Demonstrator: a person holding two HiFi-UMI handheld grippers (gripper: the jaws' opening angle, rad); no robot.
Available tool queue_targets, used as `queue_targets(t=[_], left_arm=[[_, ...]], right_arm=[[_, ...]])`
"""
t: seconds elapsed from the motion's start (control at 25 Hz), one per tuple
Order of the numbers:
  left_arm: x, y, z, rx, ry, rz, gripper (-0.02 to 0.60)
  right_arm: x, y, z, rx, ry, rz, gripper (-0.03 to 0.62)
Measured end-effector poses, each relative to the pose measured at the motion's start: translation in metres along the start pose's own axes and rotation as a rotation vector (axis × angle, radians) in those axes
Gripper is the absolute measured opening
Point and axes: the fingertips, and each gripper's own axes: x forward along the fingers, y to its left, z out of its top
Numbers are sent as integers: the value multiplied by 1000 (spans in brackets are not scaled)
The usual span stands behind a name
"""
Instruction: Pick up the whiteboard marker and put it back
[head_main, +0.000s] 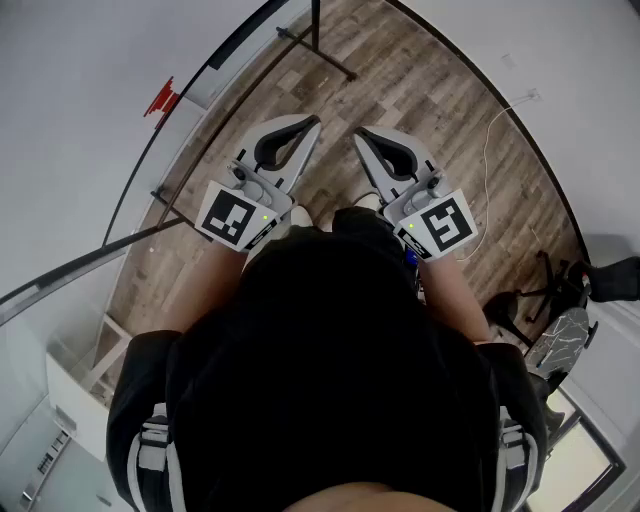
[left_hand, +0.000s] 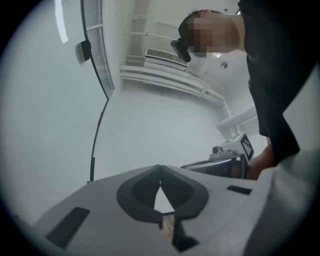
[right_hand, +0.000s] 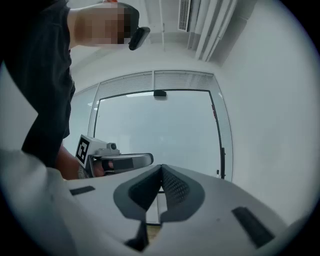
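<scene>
Left gripper (left_hand: 160, 169): jaws shut tip to tip, nothing between them. Right gripper (right_hand: 161, 169): same, closed and empty. In the head view both are held level, side by side over the wood floor (head_main: 440, 110), tips near each other but apart. The whiteboard (head_main: 70, 130) stands ahead and to the left. Can't positively pick out the whiteboard marker. The only candidate is a small red item (head_main: 160, 98) on the board's black frame, well apart from both claws.
</scene>
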Motion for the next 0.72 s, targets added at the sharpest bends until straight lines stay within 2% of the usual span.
queue_targets(t=[0.16, 0.36, 0.52, 0.72], left_arm=[[-19, -21, 3, 8, 6, -18, 5], [-42, -25, -1, 8, 7, -16, 5], [-56, -25, 3, 25, -40, -14, 5], [-67, -21, 3, -4, -14, 9, 5]], right_arm=[[-9, 27, 2, -6, -1, -1, -5], [-9, 53, -3, -26, 7, 2, -5], [-6, 68, -2, 17, -22, 15, -5], [-8, 68, -3, 47, -6, -29, -5]])
